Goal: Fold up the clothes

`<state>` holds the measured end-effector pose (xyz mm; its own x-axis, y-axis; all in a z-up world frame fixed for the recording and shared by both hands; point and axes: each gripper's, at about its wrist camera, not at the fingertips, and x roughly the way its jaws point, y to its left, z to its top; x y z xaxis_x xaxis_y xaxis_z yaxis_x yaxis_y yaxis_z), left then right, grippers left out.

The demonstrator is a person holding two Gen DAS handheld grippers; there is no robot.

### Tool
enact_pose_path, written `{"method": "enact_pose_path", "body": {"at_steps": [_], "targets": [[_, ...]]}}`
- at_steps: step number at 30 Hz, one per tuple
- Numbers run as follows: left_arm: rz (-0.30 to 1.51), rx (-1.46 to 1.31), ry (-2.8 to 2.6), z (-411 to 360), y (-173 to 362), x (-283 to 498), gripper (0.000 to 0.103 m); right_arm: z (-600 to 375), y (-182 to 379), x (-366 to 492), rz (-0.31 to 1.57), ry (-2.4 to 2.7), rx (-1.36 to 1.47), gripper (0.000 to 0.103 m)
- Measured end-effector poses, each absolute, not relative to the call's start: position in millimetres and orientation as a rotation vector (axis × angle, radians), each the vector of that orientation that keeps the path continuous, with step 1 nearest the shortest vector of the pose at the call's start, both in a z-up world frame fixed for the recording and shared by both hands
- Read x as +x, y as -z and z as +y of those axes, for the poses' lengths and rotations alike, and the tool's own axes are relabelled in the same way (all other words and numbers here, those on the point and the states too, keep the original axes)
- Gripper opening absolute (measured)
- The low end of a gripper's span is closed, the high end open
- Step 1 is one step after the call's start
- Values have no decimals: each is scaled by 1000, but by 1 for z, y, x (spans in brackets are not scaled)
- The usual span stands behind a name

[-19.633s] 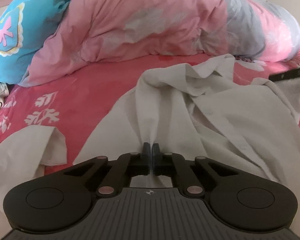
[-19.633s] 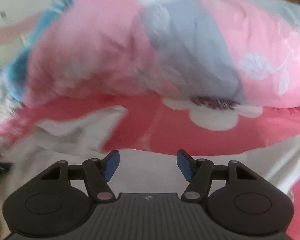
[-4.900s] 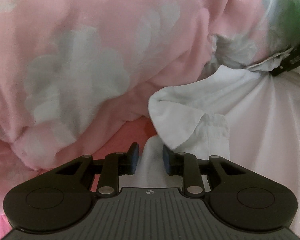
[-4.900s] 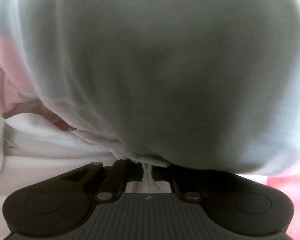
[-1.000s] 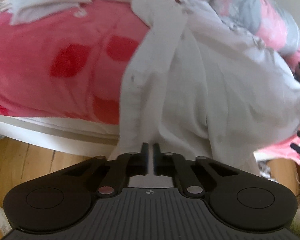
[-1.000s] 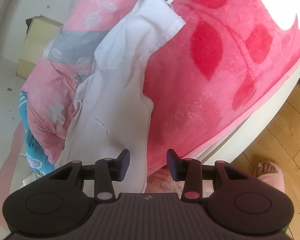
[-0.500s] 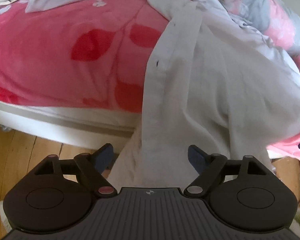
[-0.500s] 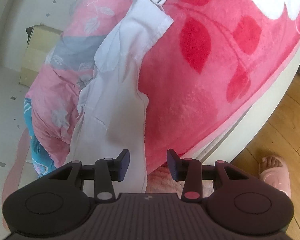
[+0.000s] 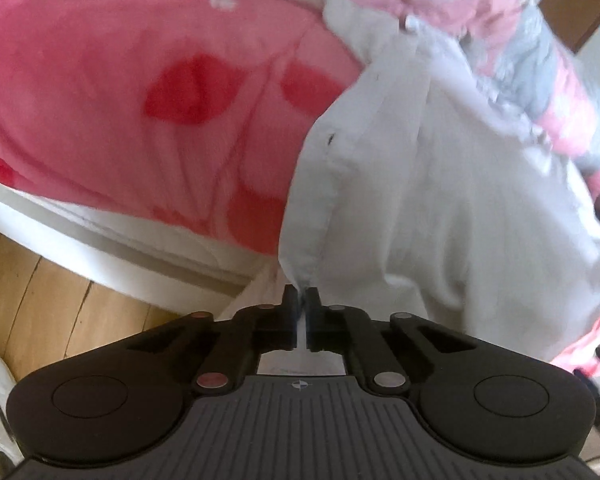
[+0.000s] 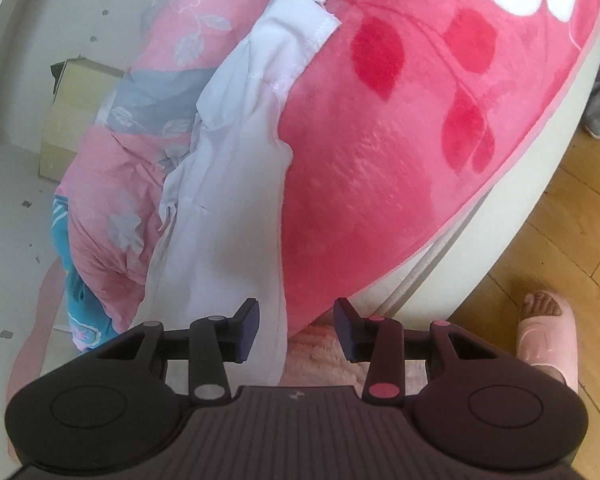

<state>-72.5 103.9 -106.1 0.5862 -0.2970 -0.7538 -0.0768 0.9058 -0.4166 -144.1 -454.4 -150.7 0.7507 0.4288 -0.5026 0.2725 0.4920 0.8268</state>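
**White shirt laid out along the bed edge, hem corner pinched at the left**

The bed (image 10: 400, 128), covered by a pink blanket with red leaves, fills most of both views, and a pink-and-grey duvet (image 10: 132, 132) is heaped at 10 o'clock in the right wrist view. The white shirt (image 9: 440, 200) is spread lengthwise over blanket and duvet, its collar end far off toward 12 o'clock and its hem hanging over the bed edge toward the wooden floor (image 10: 560, 240). It is not folded: the body lies open and rumpled, and one sleeve is seen bunched at 12 o'clock in the right wrist view.

The step in hand is judged to be the straightening of the garment by its hem. A matching hold on the opposite hem corner is called for next, so that the cloth can be drawn taut and flat; soft cloth of this kind is likely to slip or bunch if only one corner is pulled.

The left gripper (image 9: 302, 312) is held low at the bed edge, aimed up along the button placket, and its fingers are pressed together on the hem corner. The right gripper (image 10: 296, 326) is held at the shirt's other long edge, tilted so that the bed runs diagonally; its fingers (image 10: 246, 318) are spread, with the hem edge lying between them but not clamped. A slippered foot (image 10: 544, 332) is seen at 4 o'clock.
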Motion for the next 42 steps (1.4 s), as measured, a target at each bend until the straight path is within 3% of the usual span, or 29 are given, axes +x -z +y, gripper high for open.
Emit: {"method": "enact_pose_path", "body": {"at_steps": [23, 25, 27, 28, 31, 38, 42], "targets": [[604, -425, -234, 141, -40, -134, 0, -439, 226, -86, 832, -417, 1218, 43], [588, -420, -242, 143, -46, -132, 0, -439, 227, -84, 824, -434, 1225, 39], [572, -414, -250, 146, -52, -130, 0, -439, 226, -83, 809, -443, 1221, 23], [564, -411, -254, 147, -55, -129, 0, -438, 225, -84, 800, -443, 1222, 9], [546, -415, -247, 154, -59, -121, 0, -436, 219, -88, 785, -452, 1233, 0], [509, -431, -150, 170, -72, -108, 0, -439, 168, -109, 759, -500, 1201, 0], [543, -435, -49, 167, -61, -96, 0, -437, 169, -105, 912, -332, 1039, 3]]}}
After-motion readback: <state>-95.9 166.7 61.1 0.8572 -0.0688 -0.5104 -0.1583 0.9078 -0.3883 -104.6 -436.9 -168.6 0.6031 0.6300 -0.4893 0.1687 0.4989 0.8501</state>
